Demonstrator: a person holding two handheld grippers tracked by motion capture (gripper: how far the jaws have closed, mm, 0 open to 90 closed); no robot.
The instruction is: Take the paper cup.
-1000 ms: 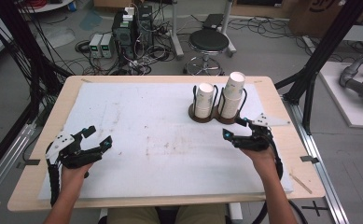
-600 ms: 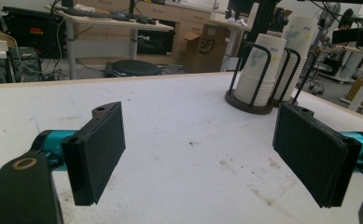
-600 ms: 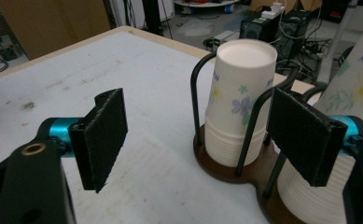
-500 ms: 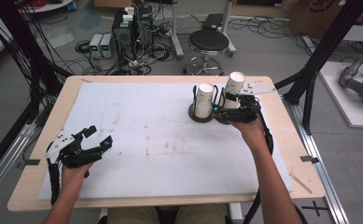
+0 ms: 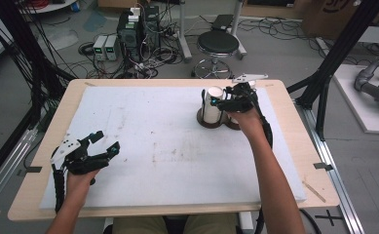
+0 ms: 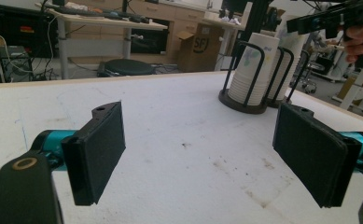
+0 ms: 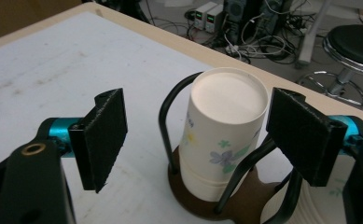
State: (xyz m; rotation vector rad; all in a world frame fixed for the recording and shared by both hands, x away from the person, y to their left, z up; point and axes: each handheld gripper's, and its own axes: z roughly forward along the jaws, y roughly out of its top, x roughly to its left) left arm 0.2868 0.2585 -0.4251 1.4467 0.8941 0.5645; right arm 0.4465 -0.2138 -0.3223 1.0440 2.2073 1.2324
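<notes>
Two stacks of upside-down white paper cups stand in dark wire holders on round brown bases at the table's far right. The left stack [image 5: 211,103] [image 7: 226,126] [image 6: 254,70] has a flower print. My right gripper [image 5: 221,100] [image 7: 205,137] hovers just above the stacks, open, with the left stack's top below and between its pads without touching them. The second stack [image 7: 319,200] [image 6: 292,56] sits beside it, mostly hidden under my hand in the high view. My left gripper [image 5: 106,141] [image 6: 207,154] rests open and empty near the front left of the table.
A white foam mat [image 5: 153,146] covers the wooden table [image 5: 294,146]. Beyond the far edge are a black stool [image 5: 217,44], power supplies and tangled cables on the floor. A black frame post [image 5: 333,63] stands off the right corner.
My right gripper has moved away from me and upward, from the mat in front of the holders to above the cup stacks. The left gripper has stayed put.
</notes>
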